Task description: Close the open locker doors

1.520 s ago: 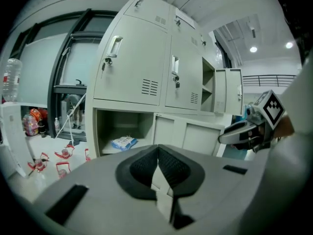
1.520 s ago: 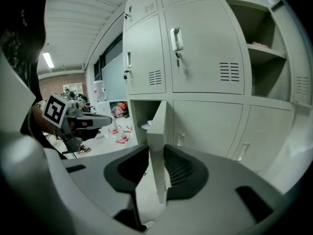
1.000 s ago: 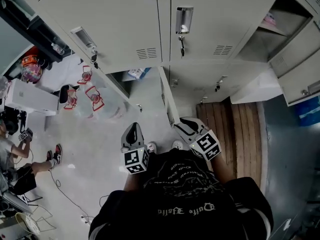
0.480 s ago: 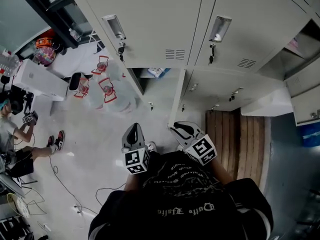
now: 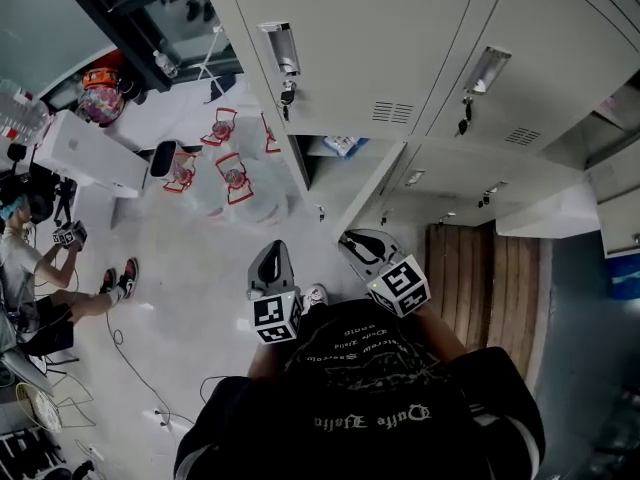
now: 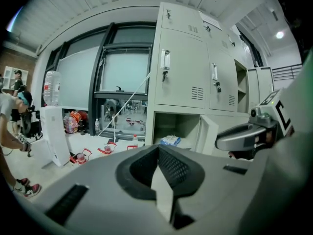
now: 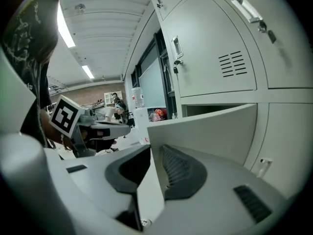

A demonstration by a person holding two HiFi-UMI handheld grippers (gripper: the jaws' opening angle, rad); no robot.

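Right gripper: jaws closing on the free edge of the open locker door, a pad at each face.
Left gripper: jaws together, nothing between them, held in the air beside the right one.
Locker door: lower row, swung out toward the person.
Compartment behind it: holds 1 blue-and-white packet.
Upper lockers: 2 doors closed.

Locker room: steel locker doors
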